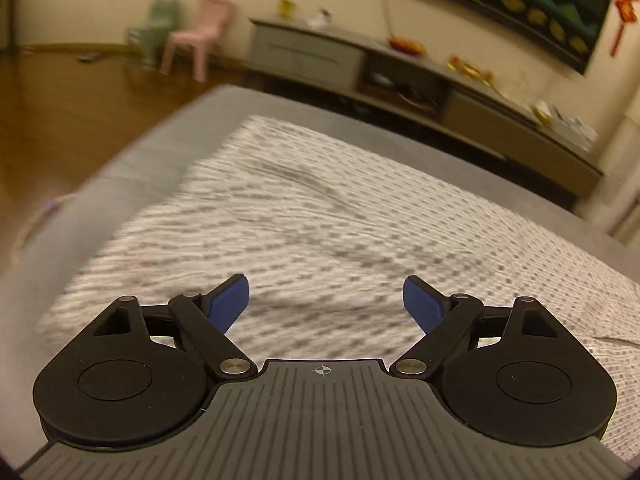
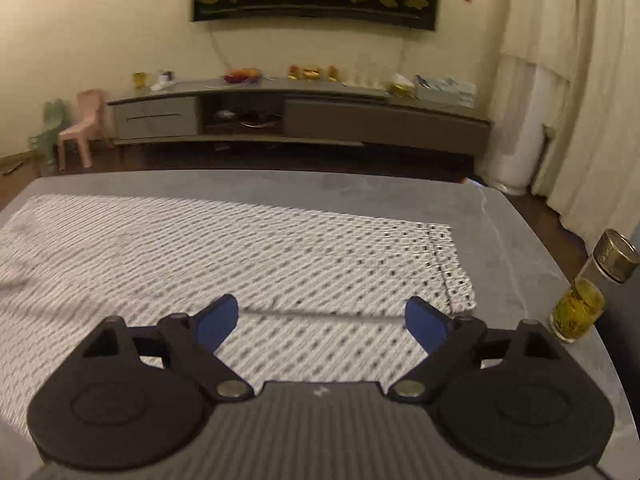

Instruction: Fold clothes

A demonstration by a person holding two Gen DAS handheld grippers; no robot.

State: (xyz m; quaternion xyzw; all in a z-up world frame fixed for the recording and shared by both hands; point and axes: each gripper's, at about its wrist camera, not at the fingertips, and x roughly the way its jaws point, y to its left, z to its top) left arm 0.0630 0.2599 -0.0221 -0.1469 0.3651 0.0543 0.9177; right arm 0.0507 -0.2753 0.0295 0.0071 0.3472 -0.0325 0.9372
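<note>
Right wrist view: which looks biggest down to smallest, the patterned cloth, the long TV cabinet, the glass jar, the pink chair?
1. Patterned cloth, by far.
2. TV cabinet.
3. and 4. Glass jar and pink chair look much alike; the jar is nearer the camera, so I won't rank them.

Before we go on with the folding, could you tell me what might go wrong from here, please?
1. A glass jar stands at the table edge, right of the right gripper; a sideways swing could topple it.
2. Both grippers are open above the cloth and hold nothing; the left gripper may pinch only one layer.
3. The cloth already shows a crease, which a fold could press in.
</note>
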